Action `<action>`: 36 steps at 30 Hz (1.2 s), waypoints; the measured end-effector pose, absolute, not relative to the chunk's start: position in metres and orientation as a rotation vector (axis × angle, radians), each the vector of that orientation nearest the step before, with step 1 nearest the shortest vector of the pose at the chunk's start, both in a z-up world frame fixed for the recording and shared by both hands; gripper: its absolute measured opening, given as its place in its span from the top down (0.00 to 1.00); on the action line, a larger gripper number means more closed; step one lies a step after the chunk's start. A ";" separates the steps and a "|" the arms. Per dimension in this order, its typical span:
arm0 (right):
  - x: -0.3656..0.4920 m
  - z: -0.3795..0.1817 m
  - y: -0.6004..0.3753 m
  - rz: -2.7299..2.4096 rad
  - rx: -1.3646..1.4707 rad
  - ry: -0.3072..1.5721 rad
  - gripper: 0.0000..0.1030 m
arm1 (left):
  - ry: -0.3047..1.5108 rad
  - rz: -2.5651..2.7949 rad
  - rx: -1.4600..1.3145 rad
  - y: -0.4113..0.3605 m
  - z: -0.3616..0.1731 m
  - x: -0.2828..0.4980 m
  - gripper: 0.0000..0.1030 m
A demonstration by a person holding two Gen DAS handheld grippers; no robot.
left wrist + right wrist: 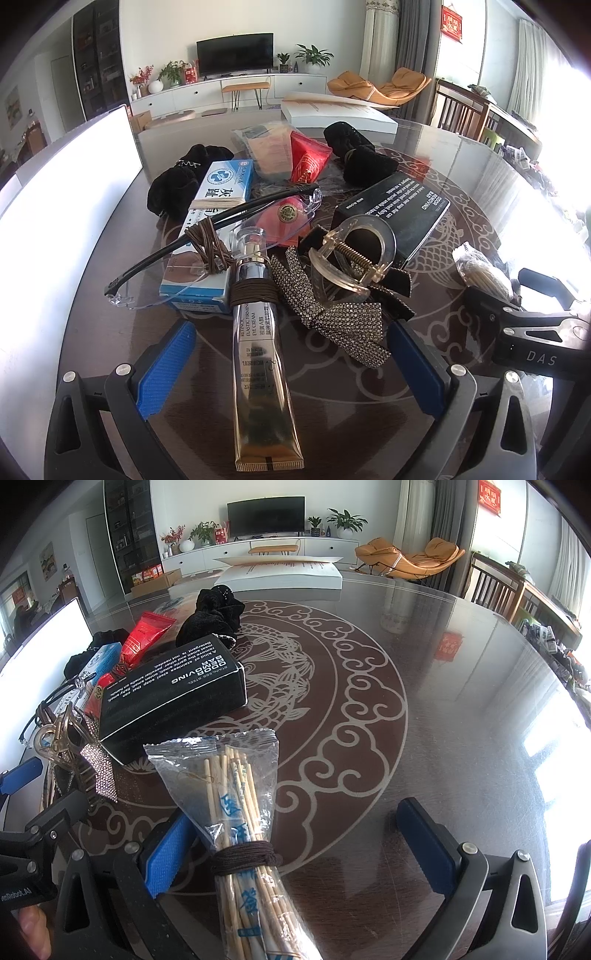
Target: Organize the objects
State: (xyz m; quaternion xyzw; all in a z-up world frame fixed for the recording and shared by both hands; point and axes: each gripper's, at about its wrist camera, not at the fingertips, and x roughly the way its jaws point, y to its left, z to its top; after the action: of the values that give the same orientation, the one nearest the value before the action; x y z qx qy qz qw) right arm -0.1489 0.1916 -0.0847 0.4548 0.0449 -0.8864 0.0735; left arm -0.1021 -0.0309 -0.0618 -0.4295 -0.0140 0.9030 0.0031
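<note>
Lying between the wide-open jaws of the left gripper (pixel 288 369), the gold plastic eye-cream tube (pixel 258 369) is judged light, squashy and slippery; its stiffer capped neck should be gripped. The right gripper (pixel 299 853) is spread around a bagged skewer bundle (pixel 240 819), unclamped.

Dark brown glossy tabletop (pixel 443 709) w/ pale grey cloud-and-fish scroll pattern. Gold-and-chrome cream tube (pixel 258 369), brown cord wrap. Rhinestone-studded silver bow clip (pixel 332 317). Black box w/ white print (pixel 173 690). Red sachet (pixel 308 158). Blue-white carton (pixel 225 184). Tongs' pads (pixel 166 365) blue, dotted texture.
</note>
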 end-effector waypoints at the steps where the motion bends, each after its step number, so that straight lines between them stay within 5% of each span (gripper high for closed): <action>1: -0.149 -0.085 0.192 -2.662 1.365 0.135 0.00 | -0.042 2.831 -1.347 -0.031 -0.062 -0.102 0.00; 36: -0.149 -0.085 0.192 -2.661 1.365 0.135 0.00 | -0.054 2.833 -1.355 -0.030 -0.062 -0.103 0.00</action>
State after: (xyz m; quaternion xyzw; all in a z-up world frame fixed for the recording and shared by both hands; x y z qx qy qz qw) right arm -0.1488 0.1915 -0.0847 0.4547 0.0449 -0.8865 0.0738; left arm -0.1030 -0.0302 -0.0620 -0.4315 -0.0170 0.9020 0.0004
